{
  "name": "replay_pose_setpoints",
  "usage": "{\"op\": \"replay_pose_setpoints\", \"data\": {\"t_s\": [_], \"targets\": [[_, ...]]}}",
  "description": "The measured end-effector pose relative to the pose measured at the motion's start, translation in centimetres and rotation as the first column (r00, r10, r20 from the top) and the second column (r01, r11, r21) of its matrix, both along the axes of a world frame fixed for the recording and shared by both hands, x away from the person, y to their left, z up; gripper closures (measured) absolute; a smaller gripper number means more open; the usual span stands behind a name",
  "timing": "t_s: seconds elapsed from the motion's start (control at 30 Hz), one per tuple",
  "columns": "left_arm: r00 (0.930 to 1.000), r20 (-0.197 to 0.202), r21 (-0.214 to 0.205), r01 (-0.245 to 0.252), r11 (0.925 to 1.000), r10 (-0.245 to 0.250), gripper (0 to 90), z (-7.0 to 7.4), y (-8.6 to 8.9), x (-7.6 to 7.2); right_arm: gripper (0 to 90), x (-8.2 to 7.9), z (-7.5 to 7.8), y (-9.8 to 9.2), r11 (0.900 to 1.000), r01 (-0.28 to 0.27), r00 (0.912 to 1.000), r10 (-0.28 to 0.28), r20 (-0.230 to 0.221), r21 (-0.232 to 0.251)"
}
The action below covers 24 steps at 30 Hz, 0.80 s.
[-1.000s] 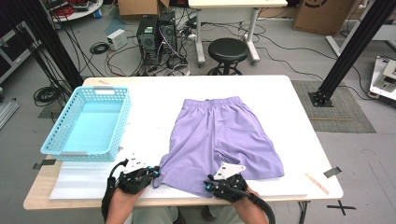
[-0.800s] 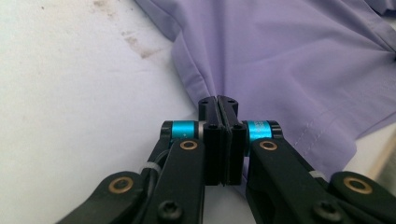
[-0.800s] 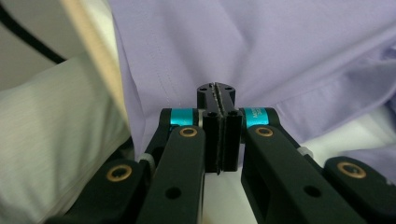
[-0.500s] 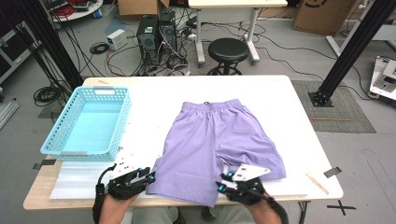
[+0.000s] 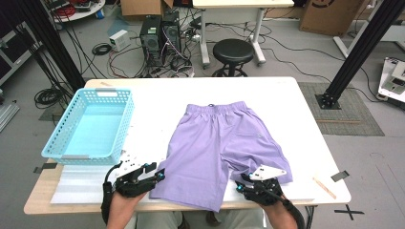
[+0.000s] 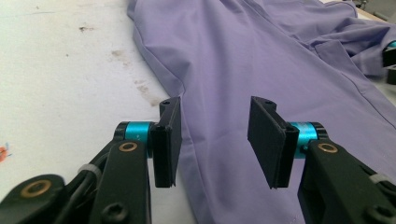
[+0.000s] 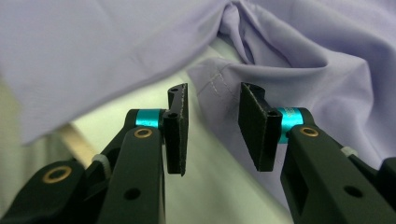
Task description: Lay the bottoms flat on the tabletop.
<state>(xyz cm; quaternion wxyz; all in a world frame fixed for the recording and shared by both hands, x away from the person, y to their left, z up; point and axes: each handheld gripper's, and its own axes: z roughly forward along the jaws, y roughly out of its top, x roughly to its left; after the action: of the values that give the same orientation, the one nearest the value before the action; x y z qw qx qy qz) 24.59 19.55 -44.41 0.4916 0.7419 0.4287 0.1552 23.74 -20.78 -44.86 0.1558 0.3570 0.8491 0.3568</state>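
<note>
**Jaws parted at the hems of the shorts**

Both pairs have just been opening, nothing gripped. The left gripper (image 5: 154, 175) and right gripper (image 5: 242, 183) are set at the near hems of the shorts (image 5: 219, 143), whose waistband lies beyond, right of the basket (image 5: 90, 129).

Purple shorts (image 6: 261, 60) flat on stained white table (image 6: 60, 70) — hand-held gripper (image 6: 214, 140) jaws apart above hem

shorts (image 5: 219, 143): plain lilac purple
basket (image 5: 71, 143): light blue, perforated
table (image 5: 305, 124): white
stool (image 5: 233, 50): black
gripper jaws: black, blue collars
</note>
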Motion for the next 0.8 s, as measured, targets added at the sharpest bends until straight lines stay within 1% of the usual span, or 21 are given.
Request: {"op": "replay_pose_setpoints", "data": {"t_s": [0.03, 0.07, 0.13, 0.17, 0.27, 0.3, 0.33, 0.37, 0.4, 0.43, 0.47, 0.57, 0.6, 0.63, 0.67, 0.7, 0.73, 0.77, 0.8], "targets": [[1.0000, 0.001, 0.003, 0.003, 1.0000, -0.003, 54.6, 0.0, 0.0, 0.0, 66.7, 0.1, -0.1, 0.2, 1.0000, 0.002, 0.9999, -0.002, 0.012, -0.007], [1.0000, 0.000, 0.003, 0.002, 1.0000, -0.002, 54.6, 0.0, -0.1, 0.0, 71.5, 0.3, -0.1, 0.3, 0.9999, 0.005, 0.9999, -0.005, 0.016, -0.015], [1.0000, 0.001, 0.005, 0.001, 1.0000, -0.001, 54.7, -0.1, -0.1, 0.1, 85.3, 0.5, 0.0, 0.3, 0.9991, 0.010, 0.9995, -0.009, 0.029, -0.042], [1.0000, -0.003, 0.004, 0.003, 1.0000, -0.003, 54.7, -0.1, -0.1, 0.1, 89.1, 0.7, 0.1, 0.1, 0.9985, 0.011, 0.9994, -0.009, 0.033, -0.053], [1.0000, -0.003, 0.004, 0.001, 1.0000, -0.001, 54.8, -0.2, 0.0, 0.1, 89.9, 0.8, 0.2, -0.5, 0.9992, -0.009, 0.9999, 0.009, 0.007, -0.038], [1.0000, -0.001, 0.004, 0.003, 1.0000, -0.003, 54.9, -0.2, 0.0, 0.1, 90.0, 0.7, 0.3, -0.7, 0.9990, -0.018, 0.9998, 0.018, -0.001, -0.041], [1.0000, -0.003, 0.004, 0.003, 1.0000, -0.003, 54.9, -0.2, 0.1, 0.0, 90.0, 0.5, 0.4, -0.9, 0.9990, -0.028, 0.9996, 0.028, -0.006, -0.035], [1.0000, -0.002, 0.002, 0.002, 1.0000, -0.002, 55.1, -0.2, 0.1, 0.0, 90.0, 0.1, 0.5, -1.2, 0.9988, -0.042, 0.9989, 0.042, -0.022, -0.026], [1.0000, -0.001, 0.003, 0.004, 1.0000, -0.004, 55.1, -0.2, 0.2, 0.0, 90.0, -0.2, 0.5, -1.6, 0.9972, -0.073, 0.9971, 0.072, -0.026, -0.020], [1.0000, -0.001, 0.003, 0.004, 1.0000, -0.004, 55.1, -0.2, 0.2, 0.0, 90.0, -0.2, 0.5, -1.6, 0.9972, -0.073, 0.9971, 0.072, -0.026, -0.020], [1.0000, -0.002, 0.001, 0.000, 1.0000, 0.000, 55.2, -0.2, 0.3, 0.0, 90.0, -1.3, 0.6, -2.5, 0.9920, -0.126, 0.9909, 0.126, -0.046, 0.000], [1.0000, 0.002, -0.004, -0.003, 1.0000, 0.003, 55.1, -0.2, 0.3, 0.0, 89.8, -2.5, 1.1, -3.5, 0.9871, -0.158, 0.9860, 0.159, -0.050, 0.027], [1.0000, 0.001, -0.008, -0.003, 1.0000, 0.003, 55.1, -0.1, 0.2, 0.0, 89.7, -2.8, 1.3, -3.8, 0.9835, -0.176, 0.9828, 0.178, -0.050, 0.042], [1.0000, 0.002, -0.006, -0.001, 1.0000, 0.001, 55.2, -0.1, 0.2, 0.0, 89.2, -3.0, 1.7, -4.1, 0.9815, -0.184, 0.9816, 0.187, -0.040, 0.053], [1.0000, 0.003, -0.006, 0.000, 1.0000, 0.001, 55.1, -0.1, 0.2, 0.1, 86.9, -3.1, 1.9, -4.3, 0.9809, -0.184, 0.9817, 0.187, -0.036, 0.061], [1.0000, 0.003, -0.004, 0.002, 1.0000, -0.002, 55.1, 0.0, 0.1, 0.1, 77.6, -3.2, 2.4, -4.5, 0.9820, -0.171, 0.9846, 0.174, -0.023, 0.080], [1.0000, 0.003, -0.007, 0.002, 1.0000, -0.002, 55.1, -0.1, 0.1, 0.1, 72.8, -3.0, 2.7, -4.7, 0.9836, -0.144, 0.9892, 0.146, -0.015, 0.109], [1.0000, 0.002, -0.010, 0.001, 1.0000, -0.001, 55.1, -0.1, 0.0, 0.1, 70.8, -2.8, 3.0, -4.9, 0.9845, -0.119, 0.9926, 0.121, -0.009, 0.129], [1.0000, 0.003, -0.009, 0.002, 1.0000, -0.002, 55.1, -0.1, 0.0, 0.1, 66.4, -2.7, 3.1, -4.9, 0.9849, -0.104, 0.9945, 0.105, 0.001, 0.139]]}}
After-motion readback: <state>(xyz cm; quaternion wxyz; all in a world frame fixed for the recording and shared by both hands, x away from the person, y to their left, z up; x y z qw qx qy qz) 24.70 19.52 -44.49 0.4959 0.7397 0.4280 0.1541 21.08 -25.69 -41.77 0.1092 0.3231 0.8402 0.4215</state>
